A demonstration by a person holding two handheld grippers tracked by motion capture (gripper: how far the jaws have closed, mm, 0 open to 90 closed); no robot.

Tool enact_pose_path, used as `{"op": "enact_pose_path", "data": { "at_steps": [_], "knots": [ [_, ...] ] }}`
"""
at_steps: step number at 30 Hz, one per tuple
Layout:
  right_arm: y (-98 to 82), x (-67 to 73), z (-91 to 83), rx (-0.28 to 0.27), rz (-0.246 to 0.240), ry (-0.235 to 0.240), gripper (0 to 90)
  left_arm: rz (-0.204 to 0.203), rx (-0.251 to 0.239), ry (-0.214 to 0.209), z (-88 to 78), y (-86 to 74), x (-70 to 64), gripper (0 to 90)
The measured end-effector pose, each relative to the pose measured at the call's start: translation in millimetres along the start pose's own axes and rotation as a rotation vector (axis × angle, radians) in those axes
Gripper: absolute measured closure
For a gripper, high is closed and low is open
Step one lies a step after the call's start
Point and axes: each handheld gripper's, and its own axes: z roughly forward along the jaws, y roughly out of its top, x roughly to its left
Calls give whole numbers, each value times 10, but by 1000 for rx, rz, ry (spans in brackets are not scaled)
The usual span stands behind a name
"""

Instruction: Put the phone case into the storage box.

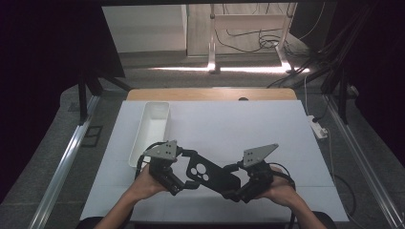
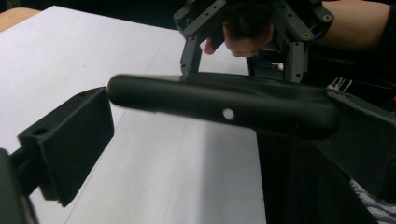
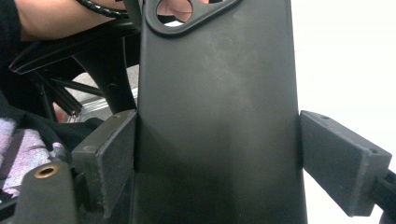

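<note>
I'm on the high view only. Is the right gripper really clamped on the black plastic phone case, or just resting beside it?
Observer: Clamped. In the right gripper view, the right gripper has one pad against each long edge of the black plastic phone case, gripping it across its width.
Operator: And the left gripper?
Observer: Less clear. In the left gripper view the case lies edge-on across the left gripper, with its rounded end just above the near pad. I cannot tell if the pads press on it.
Operator: Anything on that edge?
Observer: One small round hole in the side wall.
</note>
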Motion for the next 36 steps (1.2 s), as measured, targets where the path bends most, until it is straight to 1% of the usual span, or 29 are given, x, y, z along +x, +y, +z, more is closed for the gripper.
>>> {"op": "enact_pose_path", "data": {
  "at_steps": [3, 8, 12, 14, 15, 17, 18, 21, 23, 25, 28, 29, 30, 32, 33, 35, 36],
  "knots": [
    [2, 8, 10, -1, -12, 17, 145, 8, -13, -28, 1, 6, -10, 27],
    [7, 30, 21, -3, -30, 36, 145, 25, -23, -60, -2, 15, -35, 69],
    [1, 34, 19, 4, -44, 39, 144, 23, -30, -82, -9, 13, -37, 93],
    [-3, 37, 17, 8, -57, 44, 143, 22, -32, -101, -22, 17, -29, 110],
    [-5, 40, 19, 9, -64, 40, 142, 8, -24, -112, -25, 26, -20, 120],
    [-11, 42, 26, 21, -73, 35, 141, 7, -20, -110, -24, 29, -25, 137],
    [-11, 42, 26, 21, -73, 35, 141, 7, -9, -108, -22, 35, -27, 137],
    [-17, 53, 44, 39, -89, 17, 136, 11, 10, -94, -13, 54, -49, 145],
    [-20, 61, 51, 42, -98, 2, 132, 8, 18, -87, -9, 65, -53, 147],
    [-20, 58, 59, 43, -91, -2, 127, 2, 27, -78, -3, 74, -58, 148],
    [-12, 47, 72, 48, -80, -20, 110, -5, 41, -60, 1, 95, -65, 149],
    [-12, 47, 72, 48, -80, -20, 110, -5, 41, -60, 1, 95, -65, 149],
    [-6, 44, 73, 47, -69, -25, 96, -9, 47, -48, -1, 105, -65, 149],
    [1, 42, 78, 52, -60, -51, 54, -14, 62, -27, -4, 115, -63, 148],
    [3, 42, 76, 56, -62, -63, 47, -18, 67, -20, -8, 117, -57, 148],
    [0, 43, 67, 55, -63, -119, 26, -30, 76, 1, -19, 121, -43, 148],
    [-2, 36, 63, 58, -70, -134, 19, -34, 81, 15, -24, 123, -39, 148]
  ]
}}
